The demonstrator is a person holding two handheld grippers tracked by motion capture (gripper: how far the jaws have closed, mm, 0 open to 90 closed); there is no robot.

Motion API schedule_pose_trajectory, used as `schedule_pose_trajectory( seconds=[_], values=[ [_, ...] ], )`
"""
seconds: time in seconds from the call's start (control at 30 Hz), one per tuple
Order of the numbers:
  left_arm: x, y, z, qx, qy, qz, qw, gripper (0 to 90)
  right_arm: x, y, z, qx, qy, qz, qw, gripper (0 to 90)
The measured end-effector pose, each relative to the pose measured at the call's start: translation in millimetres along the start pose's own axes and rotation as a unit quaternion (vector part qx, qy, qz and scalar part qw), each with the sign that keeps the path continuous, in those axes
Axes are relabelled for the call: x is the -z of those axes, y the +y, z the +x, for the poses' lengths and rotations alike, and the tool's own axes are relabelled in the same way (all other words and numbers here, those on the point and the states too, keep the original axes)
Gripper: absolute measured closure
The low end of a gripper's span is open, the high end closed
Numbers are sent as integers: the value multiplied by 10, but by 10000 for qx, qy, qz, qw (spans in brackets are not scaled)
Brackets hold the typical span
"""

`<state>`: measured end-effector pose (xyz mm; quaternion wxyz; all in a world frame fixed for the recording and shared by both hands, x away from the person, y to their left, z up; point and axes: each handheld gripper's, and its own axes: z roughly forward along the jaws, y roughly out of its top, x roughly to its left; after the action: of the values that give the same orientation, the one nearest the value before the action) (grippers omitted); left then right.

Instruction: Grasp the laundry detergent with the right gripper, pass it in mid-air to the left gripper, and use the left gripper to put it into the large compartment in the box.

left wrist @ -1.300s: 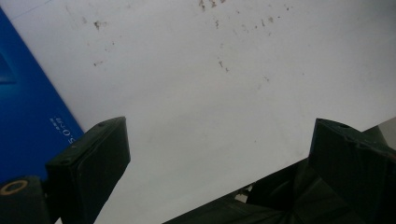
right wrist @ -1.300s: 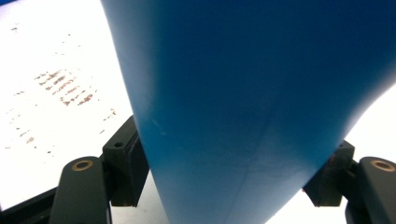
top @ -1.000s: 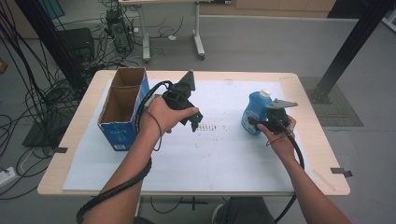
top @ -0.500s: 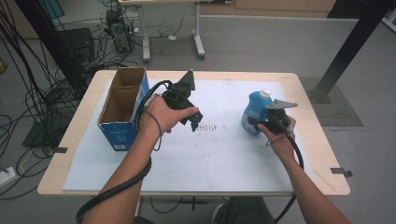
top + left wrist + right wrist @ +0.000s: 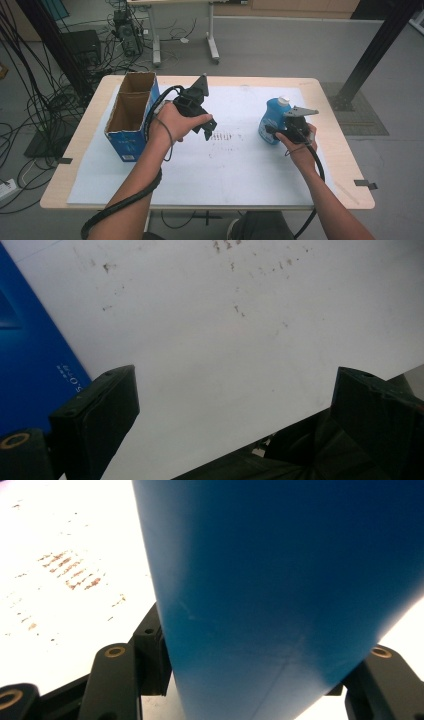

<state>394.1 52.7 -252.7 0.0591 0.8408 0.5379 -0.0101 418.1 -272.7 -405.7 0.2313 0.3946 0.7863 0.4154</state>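
Observation:
A blue bottle [image 5: 271, 119] with a white cap stands on the white sheet at the right. My right gripper [image 5: 281, 131] grips its lower body from the near side; its jaws have just been closing with the bottle between them. In the right gripper view the blue bottle [image 5: 280, 580] sits tight between the black fingers [image 5: 114, 680]. My left gripper [image 5: 208, 128] hangs above the sheet's middle, just right of the cardboard box. Its jaws stand wide apart in the left gripper view [image 5: 235, 405], with bare sheet between them.
An open blue-sided cardboard box [image 5: 131, 144] with two compartments stands at the left; its blue wall [image 5: 30, 355] lies close to the left jaw. Brown marks [image 5: 227, 136] stain the white sheet [image 5: 235, 175]. Cables and desk legs lie beyond the table.

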Motion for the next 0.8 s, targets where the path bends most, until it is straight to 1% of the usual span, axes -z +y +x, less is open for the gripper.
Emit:
schedule_pose_trajectory(
  seconds=[0.2,0.5,0.53,0.77,0.8],
  values=[
    [7,-3,0,-24,9,-1,10000,60,1,2,4,-23,-17,14,10000,408],
    [9,-11,-11,8,8,-21,10000,60,0,2,8,-34,-34,14,10000,408],
    [8,-11,-11,-31,16,10,10000,60,0,2,9,-34,-38,13,10000,408],
    [10,-12,-17,-13,24,-6,10000,60,0,0,12,-31,-45,11,10000,408],
    [14,-12,-16,-35,27,7,10000,60,-1,0,12,-29,-45,11,10000,408]
  ],
)
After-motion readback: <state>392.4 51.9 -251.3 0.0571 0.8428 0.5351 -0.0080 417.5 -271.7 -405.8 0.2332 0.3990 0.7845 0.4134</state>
